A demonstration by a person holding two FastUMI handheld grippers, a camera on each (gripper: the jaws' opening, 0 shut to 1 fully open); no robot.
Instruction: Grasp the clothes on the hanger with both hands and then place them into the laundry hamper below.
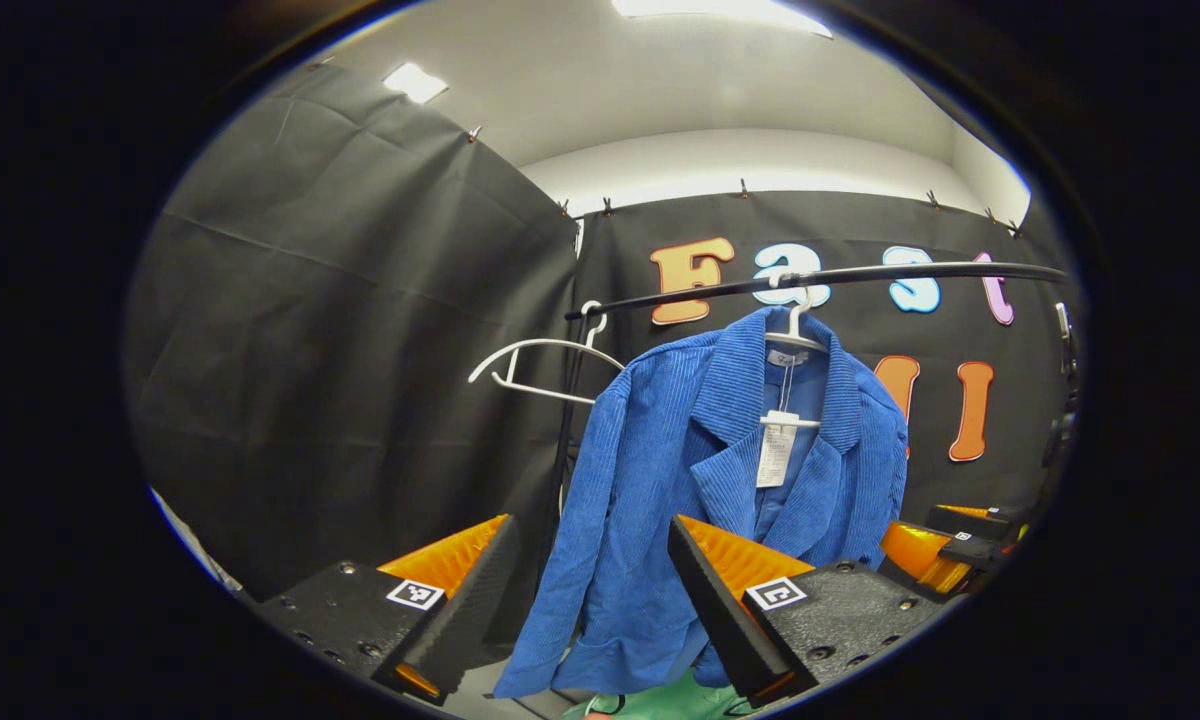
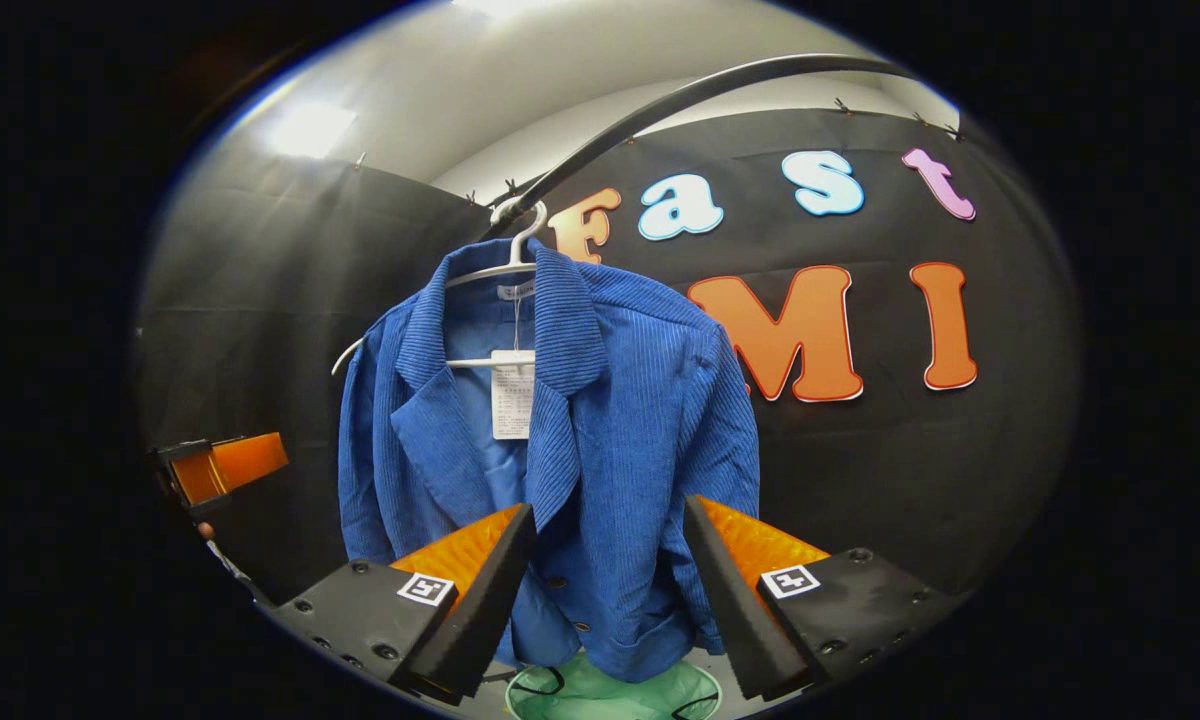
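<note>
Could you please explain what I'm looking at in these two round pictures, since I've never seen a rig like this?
A person holds a two-finger gripper in each hand, and each carries a fisheye camera looking along its own orange-and-black fingers. The left gripper and right gripper are both open, holding nothing. Ahead, a blue corduroy jacket hangs on a white hanger from a black rail. Beside it hangs an empty hanger. Below the jacket sits the green laundry hamper.

A blue corduroy jacket (image 2: 580,420) (paper tag at collar) hangs on a white hanger (image 2: 505,268) above the green hamper (image 2: 610,695).
</note>
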